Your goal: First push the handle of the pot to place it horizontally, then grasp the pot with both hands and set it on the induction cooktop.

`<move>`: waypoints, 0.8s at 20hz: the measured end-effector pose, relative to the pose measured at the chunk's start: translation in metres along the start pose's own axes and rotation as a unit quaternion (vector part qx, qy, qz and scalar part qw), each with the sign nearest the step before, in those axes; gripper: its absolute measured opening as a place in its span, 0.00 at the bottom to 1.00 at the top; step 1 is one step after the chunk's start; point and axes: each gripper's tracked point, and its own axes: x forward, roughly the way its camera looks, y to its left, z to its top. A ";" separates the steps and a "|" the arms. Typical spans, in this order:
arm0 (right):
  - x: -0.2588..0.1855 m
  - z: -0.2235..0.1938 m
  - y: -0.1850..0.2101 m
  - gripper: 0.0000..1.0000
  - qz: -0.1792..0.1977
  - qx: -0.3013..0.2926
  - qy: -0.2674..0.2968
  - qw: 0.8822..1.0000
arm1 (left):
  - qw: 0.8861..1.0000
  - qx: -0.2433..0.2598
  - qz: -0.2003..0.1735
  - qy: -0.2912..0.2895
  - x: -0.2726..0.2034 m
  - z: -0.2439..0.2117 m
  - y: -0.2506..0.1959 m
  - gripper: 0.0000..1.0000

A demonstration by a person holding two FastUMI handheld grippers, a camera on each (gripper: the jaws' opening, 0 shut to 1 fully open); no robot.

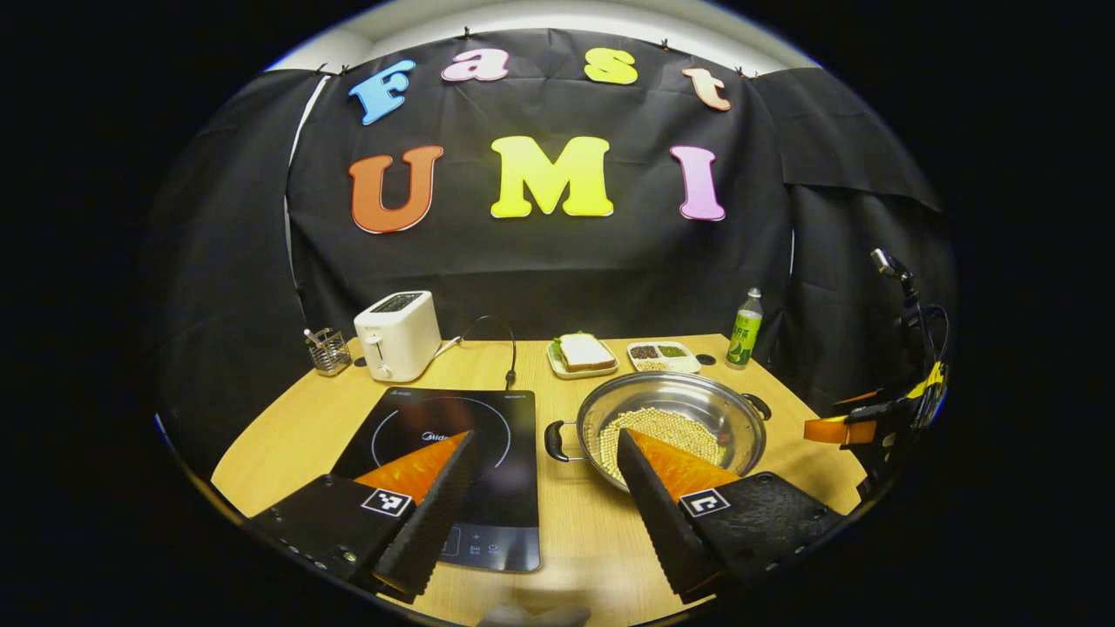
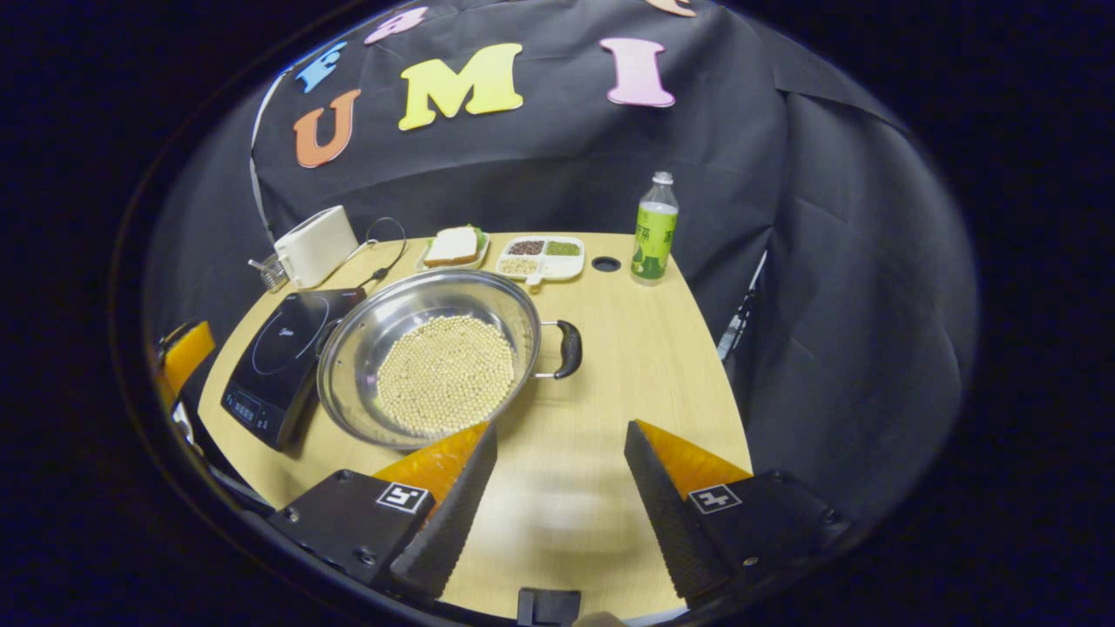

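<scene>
A steel pot (image 1: 671,422) (image 2: 431,353) holding pale beans rests on the wooden table, to the right of the black induction cooktop (image 1: 453,461) (image 2: 283,361). Its two black handles (image 1: 555,441) (image 2: 569,348) stick out to either side. My left gripper (image 1: 544,440) is open above the table's near edge; one finger lies over the cooktop, the other over the pot's near rim. My right gripper (image 2: 559,431) is open over bare table, in front of the pot and its right handle. The right gripper also appears far off (image 1: 858,427).
A white toaster (image 1: 398,335) and a wire holder (image 1: 328,350) stand at the back left. Farther back sit a sandwich plate (image 1: 582,355), a divided dish of grains (image 1: 662,355) and a green bottle (image 1: 745,331). A black cable (image 1: 496,335) runs behind the cooktop.
</scene>
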 end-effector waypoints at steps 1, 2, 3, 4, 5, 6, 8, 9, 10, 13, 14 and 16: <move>0.009 0.006 0.002 0.94 0.008 -0.001 0.001 1.000 | 1.000 0.000 0.005 0.006 0.012 -0.002 0.001 0.96; 0.017 0.012 0.005 0.94 0.014 -0.003 0.003 1.000 | 1.000 0.000 0.007 0.015 0.023 -0.006 0.001 0.95; 0.027 0.018 0.007 0.94 0.021 -0.006 0.004 1.000 | 1.000 0.000 0.010 0.020 0.035 -0.010 0.000 0.95; 0.036 0.024 0.009 0.94 0.026 -0.010 0.006 1.000 | 1.000 0.001 0.013 0.027 0.047 -0.014 -0.001 0.96; 0.046 0.028 0.010 0.94 0.029 -0.014 0.009 0.999 | 0.999 0.002 0.016 0.035 0.058 -0.019 -0.001 0.96; 0.054 0.033 0.012 0.94 0.033 -0.016 0.012 0.999 | 0.999 -0.001 0.018 0.046 0.068 -0.026 -0.002 0.96; 0.072 0.040 0.011 0.94 0.033 -0.021 0.015 0.999 | 0.998 -0.012 0.024 0.062 0.088 -0.036 -0.003 0.96; 0.081 0.041 0.011 0.94 0.035 -0.023 0.019 0.999 | 0.997 -0.014 0.024 0.072 0.098 -0.043 -0.005 0.96; 0.089 0.041 0.010 0.94 0.037 -0.021 0.025 0.999 | 0.996 -0.012 0.026 0.080 0.106 -0.048 -0.007 0.96; 0.110 0.039 0.007 0.94 0.038 -0.015 0.040 0.998 | 0.995 -0.003 0.023 0.094 0.127 -0.059 -0.014 0.96; 0.115 0.038 0.008 0.94 0.042 -0.012 0.045 0.998 | 0.995 0.001 0.023 0.098 0.133 -0.062 -0.017 0.96; 0.126 0.036 0.007 0.93 0.044 -0.015 0.052 0.998 | 0.994 0.006 0.022 0.109 0.142 -0.070 -0.020 0.96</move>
